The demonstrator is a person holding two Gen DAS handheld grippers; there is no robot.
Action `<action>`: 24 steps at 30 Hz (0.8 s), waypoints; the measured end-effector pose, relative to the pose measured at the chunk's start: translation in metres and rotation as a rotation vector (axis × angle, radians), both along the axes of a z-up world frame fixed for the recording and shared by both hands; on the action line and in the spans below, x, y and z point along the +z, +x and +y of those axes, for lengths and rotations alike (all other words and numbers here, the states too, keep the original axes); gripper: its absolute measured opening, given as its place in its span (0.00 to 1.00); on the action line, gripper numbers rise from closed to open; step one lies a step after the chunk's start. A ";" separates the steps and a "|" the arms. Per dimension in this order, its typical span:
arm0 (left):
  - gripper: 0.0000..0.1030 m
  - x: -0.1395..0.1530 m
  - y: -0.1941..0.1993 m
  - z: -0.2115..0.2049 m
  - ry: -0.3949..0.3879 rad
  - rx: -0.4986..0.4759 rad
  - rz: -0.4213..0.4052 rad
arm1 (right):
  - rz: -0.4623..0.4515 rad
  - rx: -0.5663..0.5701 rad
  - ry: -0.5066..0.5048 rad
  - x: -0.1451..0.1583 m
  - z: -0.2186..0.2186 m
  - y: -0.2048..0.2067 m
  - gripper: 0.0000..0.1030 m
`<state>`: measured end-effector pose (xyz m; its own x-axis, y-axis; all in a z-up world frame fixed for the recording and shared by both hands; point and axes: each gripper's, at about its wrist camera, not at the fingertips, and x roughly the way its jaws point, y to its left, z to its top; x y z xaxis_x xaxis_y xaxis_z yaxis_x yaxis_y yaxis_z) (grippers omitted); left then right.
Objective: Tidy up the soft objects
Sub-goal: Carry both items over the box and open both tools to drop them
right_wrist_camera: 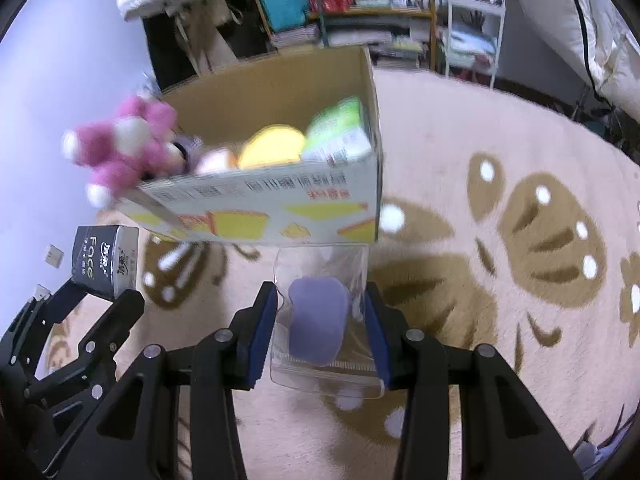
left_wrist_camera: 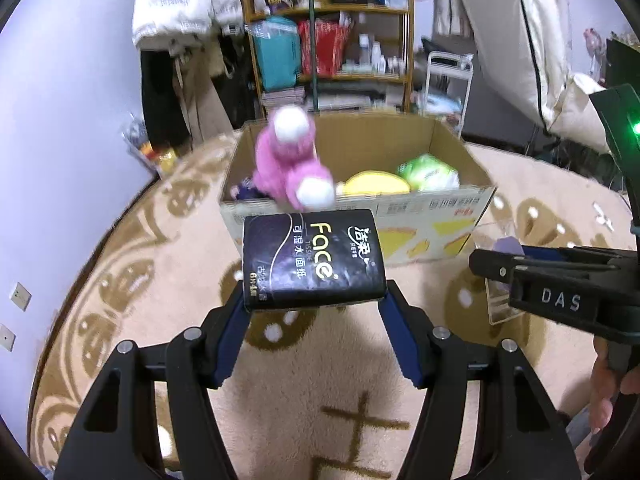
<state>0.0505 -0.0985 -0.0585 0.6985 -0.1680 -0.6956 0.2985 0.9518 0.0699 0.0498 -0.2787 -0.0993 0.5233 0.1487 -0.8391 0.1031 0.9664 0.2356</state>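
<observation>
- Since the cardboard box (left_wrist_camera: 400, 216) already has a pink plush (left_wrist_camera: 292, 160) flopped over its near-left rim, plus a yellow soft thing (left_wrist_camera: 376, 183) and a green pack (left_wrist_camera: 430, 172) down inside, I'd say the sorting is well underway but not finished.
- Two items are not in yet, one per gripper, and both are held above the rug just short of the box's front wall.
- Left gripper (left_wrist_camera: 314, 298) is clamped on a black tissue pack (left_wrist_camera: 314, 258), pinched at the pack's near end with the rest sticking out toward the box.
- Right gripper (right_wrist_camera: 322, 320) is closed around a clear zip bag (right_wrist_camera: 324, 320) with a purple soft thing (right_wrist_camera: 318, 320) inside it; the fingers (right_wrist_camera: 262, 332) squeeze the bag from both sides.
- My guess at what's left: lift each one over the rim and let go, tissue pack likely toward the left half, bag toward the right.
- That pink plush looks half out of the box, so it might need a nudge in afterwards.
- Around all this is a beige patterned rug (right_wrist_camera: 520, 200), with cluttered shelves (left_wrist_camera: 328, 40) behind the box. Can't tell if more soft stuff is lying around outside the views.
</observation>
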 end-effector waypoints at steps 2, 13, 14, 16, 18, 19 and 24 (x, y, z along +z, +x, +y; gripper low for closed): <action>0.61 0.010 -0.005 0.000 -0.002 -0.002 -0.043 | -0.047 -0.001 0.003 0.015 -0.004 -0.004 0.44; 0.61 0.051 -0.005 0.004 -0.038 0.011 -0.210 | -0.344 -0.011 -0.032 0.073 -0.004 -0.011 0.44; 0.61 0.053 -0.003 0.003 -0.037 0.010 -0.225 | -0.370 -0.012 -0.036 0.078 -0.004 -0.011 0.44; 0.61 0.059 0.000 0.001 -0.032 0.002 -0.262 | -0.409 -0.013 -0.045 0.086 -0.005 -0.010 0.44; 0.61 0.063 0.004 -0.001 -0.034 -0.002 -0.284 | -0.432 -0.010 -0.053 0.088 -0.006 -0.007 0.44; 0.61 0.064 0.007 -0.002 -0.038 -0.004 -0.292 | -0.441 -0.008 -0.058 0.090 -0.006 -0.004 0.44; 0.61 0.072 0.023 -0.013 -0.045 -0.004 -0.342 | -0.459 -0.001 -0.075 0.091 -0.007 0.007 0.44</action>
<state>0.0732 -0.1119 0.0132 0.8891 -0.1966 -0.4134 0.2692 0.9549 0.1249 0.0572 -0.2856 -0.0083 0.8434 0.0958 -0.5287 0.0051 0.9825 0.1863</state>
